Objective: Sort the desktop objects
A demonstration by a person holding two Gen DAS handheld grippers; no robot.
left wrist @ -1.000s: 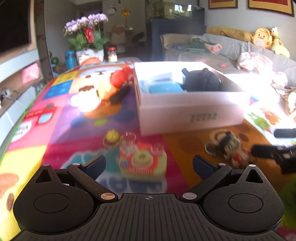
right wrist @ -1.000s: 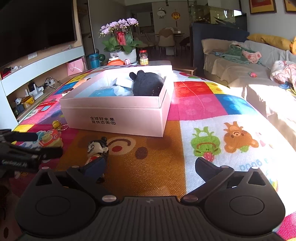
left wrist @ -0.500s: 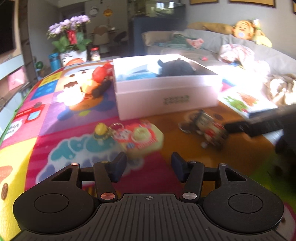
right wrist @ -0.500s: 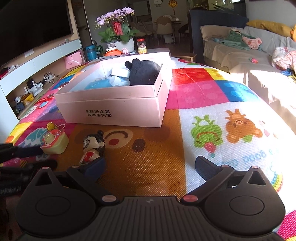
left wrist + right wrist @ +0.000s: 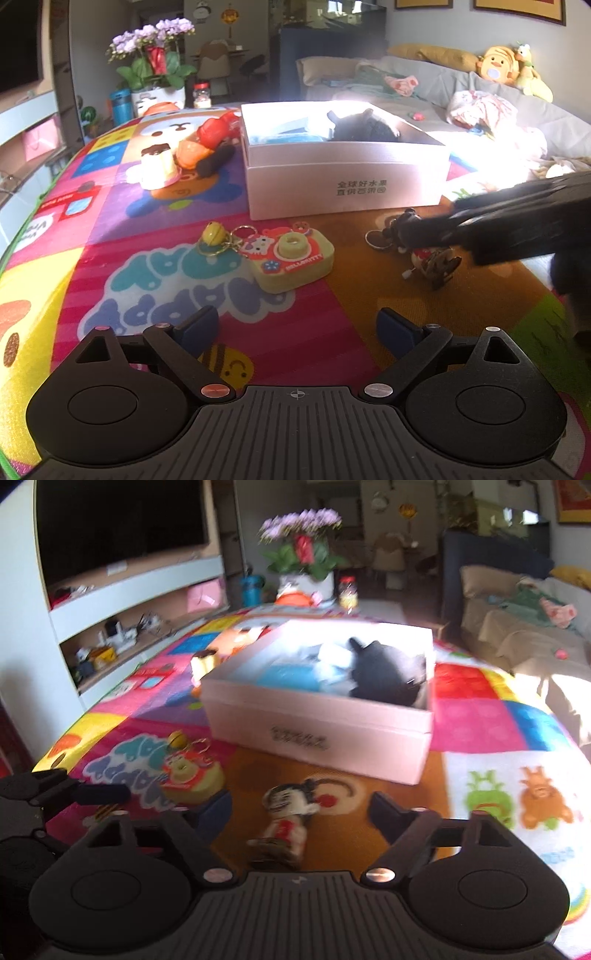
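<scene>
Near the play mat's (image 5: 110, 236) front edge, doll keychain (image 5: 286, 818) lying between right gripper's (image 5: 299, 812) closing, not yet touching fingers, left gripper (image 5: 297, 326) reopened wide, empty, behind camera keychain (image 5: 291, 254), white box (image 5: 343, 181) beyond.

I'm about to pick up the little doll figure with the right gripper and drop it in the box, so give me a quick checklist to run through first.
1. Doll figure lies between the right gripper's jaws: ok.
2. Pads pressing on the figure: not ok; the jaws have just been closing, but gaps show on both sides.
3. Left gripper clear of the figure: ok; open over the play mat, nothing between its fingers.
4. Camera toy and its bell keyring outside the right jaws: ok, they lie to the side.
5. White box open with free room: ok; the black plush fills only one end.
6. Firm grip on the figure's body: cannot tell, the right view is blurred.
</scene>
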